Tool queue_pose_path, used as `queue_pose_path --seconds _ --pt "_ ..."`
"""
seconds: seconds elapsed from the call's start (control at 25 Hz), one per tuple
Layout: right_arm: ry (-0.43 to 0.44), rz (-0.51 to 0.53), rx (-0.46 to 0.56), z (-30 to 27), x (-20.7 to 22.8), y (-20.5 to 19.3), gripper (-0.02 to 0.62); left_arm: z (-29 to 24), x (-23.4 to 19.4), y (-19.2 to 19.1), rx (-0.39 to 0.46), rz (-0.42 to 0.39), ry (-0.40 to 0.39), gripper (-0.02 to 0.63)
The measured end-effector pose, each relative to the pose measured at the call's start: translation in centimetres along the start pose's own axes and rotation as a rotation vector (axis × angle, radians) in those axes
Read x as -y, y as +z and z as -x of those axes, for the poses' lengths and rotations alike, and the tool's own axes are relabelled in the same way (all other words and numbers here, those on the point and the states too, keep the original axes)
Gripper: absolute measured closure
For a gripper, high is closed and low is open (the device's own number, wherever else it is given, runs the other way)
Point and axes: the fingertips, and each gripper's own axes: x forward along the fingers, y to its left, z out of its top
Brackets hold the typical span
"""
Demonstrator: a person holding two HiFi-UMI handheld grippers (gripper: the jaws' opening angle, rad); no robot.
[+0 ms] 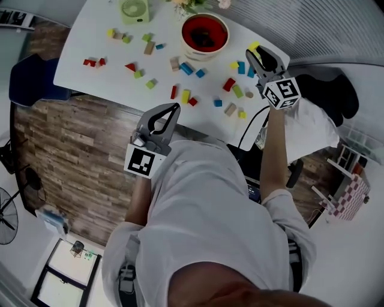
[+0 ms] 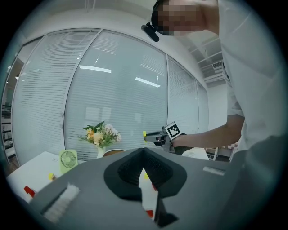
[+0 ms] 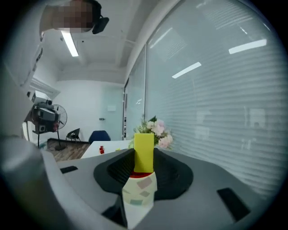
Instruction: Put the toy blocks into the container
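Spanning upper part of head view: white worktop, toy blocks scattered across it, outside container. Red-lined container near far edge, right of green fan; dark contents, can't tell what. Left hand-held gripper at near worktop edge, jaws pressed together, nothing between. Right hand-held gripper held above worktop's right end, right of container, pinching upright yellow block.

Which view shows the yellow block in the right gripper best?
Right gripper view: the yellow block stands large, clamped between the jaws. Head view shows only its tip; left gripper view, a distant speck.
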Motion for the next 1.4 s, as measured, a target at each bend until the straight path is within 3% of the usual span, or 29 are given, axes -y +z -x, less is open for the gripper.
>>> queue_pose_path --seconds 0.08,0.2,0.4,0.52,0.56,0.6,0.72,0.88,0.96,1.04,1.16,1.28,1.4 --pt "0.013 0.110 -0.032 -1.3 -0.6 1.9 0.466 0.5 -0.1 0.2 0.015 0.008 0.014 0.607" --pt "0.061 0.308 -0.174 -5.4 -1.6 1.9 0.466 1.7 -0.2 0.0 0.025 0.028 0.047 0.607" --pt "0.232 0.671 -0.575 -13.3 -3.4 -4.0 0.466 4.5 -1.0 -0.5 0.017 0.052 0.128 0.607" --pt "0.350 0.795 -0.801 -16.3 -4.5 -8.5 0.459 6.1 -1.7 -0.6 0.014 0.058 0.187 0.607" --pt "0.374 0.804 -0.835 -16.9 -4.8 -9.4 0.409 6.6 -1.9 -0.6 0.014 0.058 0.202 0.607" --pt "0.389 0.791 -0.847 -17.2 -5.0 -9.9 0.382 6.9 -2.0 -0.5 0.014 0.056 0.213 0.607" --pt "0.380 0.683 -0.792 -17.2 -5.2 -9.1 0.379 7.5 -2.3 -0.8 0.002 0.050 0.225 0.607" --pt "0.279 0.504 -0.608 -15.7 -4.3 -6.1 0.392 6.7 -2.2 -0.8 -0.003 0.045 0.200 0.607" --pt "0.196 0.401 -0.473 -14.1 -3.4 -4.1 0.455 6.0 -1.9 -0.7 0.001 0.036 0.175 0.607" --pt "0.098 0.299 -0.336 -11.6 -2.2 -2.4 0.571 5.2 -1.3 -0.5 0.004 0.029 0.145 0.607" --pt "-0.025 0.161 -0.206 -7.1 -0.4 -1.7 0.594 3.9 -0.7 -0.2 0.002 0.018 0.099 0.607" --pt "-0.145 0.074 -0.168 -2.5 1.9 -3.5 0.594 2.9 -0.1 0.0 -0.007 0.009 0.063 0.607" --pt "-0.262 0.015 -0.219 1.4 4.8 -7.2 0.594 2.1 0.5 0.0 -0.016 0.001 0.036 0.607"
